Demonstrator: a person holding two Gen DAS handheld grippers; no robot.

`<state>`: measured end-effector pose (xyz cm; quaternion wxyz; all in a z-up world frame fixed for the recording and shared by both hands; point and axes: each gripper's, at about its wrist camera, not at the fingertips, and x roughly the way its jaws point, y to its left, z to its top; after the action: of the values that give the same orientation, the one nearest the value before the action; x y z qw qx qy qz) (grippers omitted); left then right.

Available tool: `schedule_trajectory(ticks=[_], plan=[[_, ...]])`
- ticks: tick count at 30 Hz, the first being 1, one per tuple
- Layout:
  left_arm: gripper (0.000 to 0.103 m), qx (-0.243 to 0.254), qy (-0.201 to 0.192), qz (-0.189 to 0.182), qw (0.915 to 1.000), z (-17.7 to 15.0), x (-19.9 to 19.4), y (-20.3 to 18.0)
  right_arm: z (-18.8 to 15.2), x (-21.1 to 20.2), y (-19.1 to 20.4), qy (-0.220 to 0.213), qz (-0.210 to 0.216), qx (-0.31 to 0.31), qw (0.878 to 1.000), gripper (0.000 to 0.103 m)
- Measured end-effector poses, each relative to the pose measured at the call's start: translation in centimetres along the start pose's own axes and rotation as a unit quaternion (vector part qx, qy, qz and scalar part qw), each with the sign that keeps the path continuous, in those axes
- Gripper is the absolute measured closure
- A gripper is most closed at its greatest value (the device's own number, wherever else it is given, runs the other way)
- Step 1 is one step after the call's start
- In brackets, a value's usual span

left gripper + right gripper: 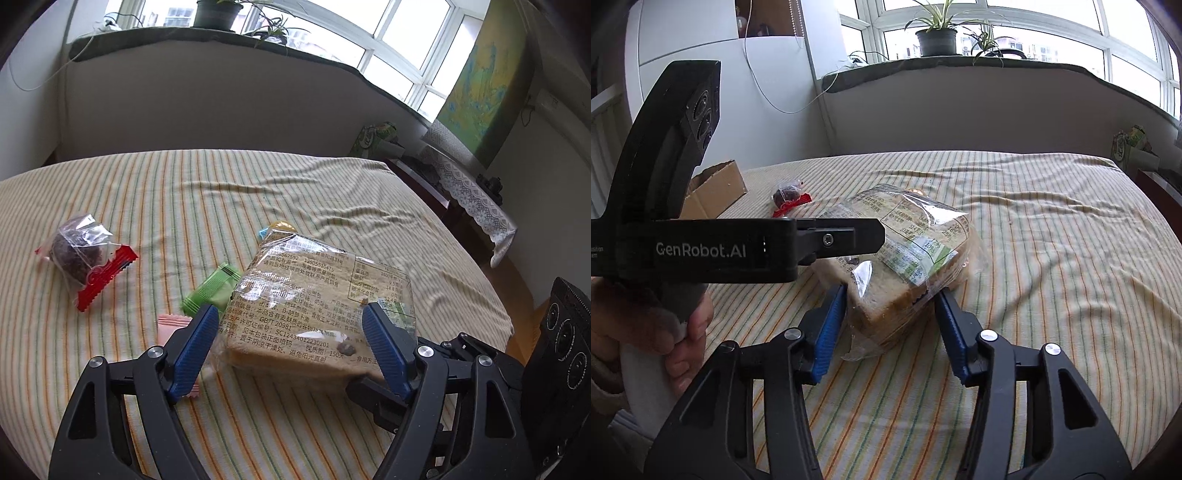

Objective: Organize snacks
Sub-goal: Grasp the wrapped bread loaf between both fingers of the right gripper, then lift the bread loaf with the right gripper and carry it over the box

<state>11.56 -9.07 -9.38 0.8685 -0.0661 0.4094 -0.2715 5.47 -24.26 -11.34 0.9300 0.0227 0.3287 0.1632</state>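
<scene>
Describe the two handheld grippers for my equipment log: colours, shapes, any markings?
Both match: the left gripper and right gripper have black, triangular cut-out linkage arms with silver pivot bolts, ending in ribbed blue fingers. The right wrist view shows the left gripper's black body printed "GenRobot.AI" in pale lettering, a camera block with round lenses, and a light grey handle in the person's hand. No cables visible.

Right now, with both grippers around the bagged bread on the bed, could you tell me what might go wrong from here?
1. The bread bag is soft sliced bread in loose film; the right gripper straddles one end, and squeezing could crush slices or slip on the film.
2. The left gripper straddles another side; uneven pulls might tear the wrapper.
3. A green packet and pink packet lie beside the bread and could be dragged along.
</scene>
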Motion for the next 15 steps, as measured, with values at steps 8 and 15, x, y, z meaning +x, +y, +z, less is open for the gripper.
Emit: schedule_trajectory(ticks=[8,15], plan=[[0.027,-0.001,0.002,-0.012,0.9999,-0.4,-1.0,-0.7,-0.8,-1.8,-0.3,-0.012,-0.001,-0.003,1.0,0.051],[0.027,-0.009,0.001,-0.014,0.9999,-1.8,-1.6,-1.6,-2.1,-2.8,0.0,-0.025,-0.008,-0.022,0.999,0.051]])
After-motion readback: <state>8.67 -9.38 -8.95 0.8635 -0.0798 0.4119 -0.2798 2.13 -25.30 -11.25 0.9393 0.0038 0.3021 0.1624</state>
